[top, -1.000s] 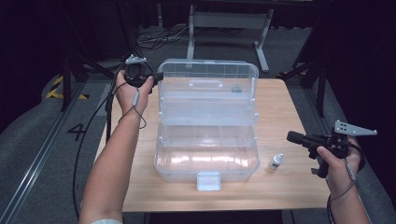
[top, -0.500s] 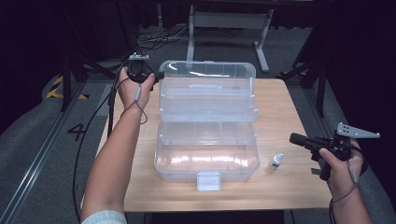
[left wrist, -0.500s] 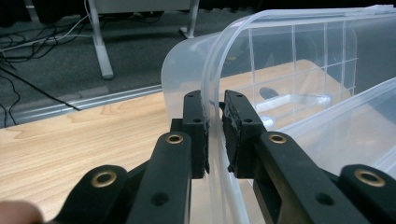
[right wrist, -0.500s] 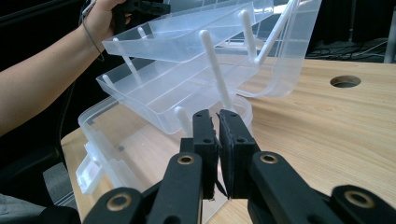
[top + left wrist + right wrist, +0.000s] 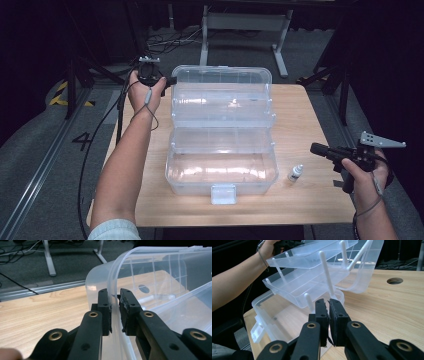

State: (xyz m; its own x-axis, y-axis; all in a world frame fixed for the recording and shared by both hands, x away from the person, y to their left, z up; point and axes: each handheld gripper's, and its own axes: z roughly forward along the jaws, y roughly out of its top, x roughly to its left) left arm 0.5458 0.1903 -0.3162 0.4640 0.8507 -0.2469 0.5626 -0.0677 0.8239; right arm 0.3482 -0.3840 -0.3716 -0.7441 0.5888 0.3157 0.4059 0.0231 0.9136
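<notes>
No readable labels. Clear tiered box (image 5: 222, 150) mid-surface (image 5: 310, 115), long axis left-right, latch toward person, lid (image 5: 222, 80) open. Left tongs (image 5: 167, 80) clamp the lid's rim; right tongs (image 5: 316, 148) closed, empty, near small bottle (image 5: 295, 173).

**What is hidden or cut off**

In the high view, the left gripper (image 5: 170, 80) is largely covered by the hand (image 5: 146, 91) around it, so its jaws cannot be made out there. The bottle (image 5: 295, 173) is too small for its label to be read. In the left gripper view, the box (image 5: 160, 287) is cut off at the right edge. In the right gripper view, the bottle is hidden behind the jaws.
</notes>
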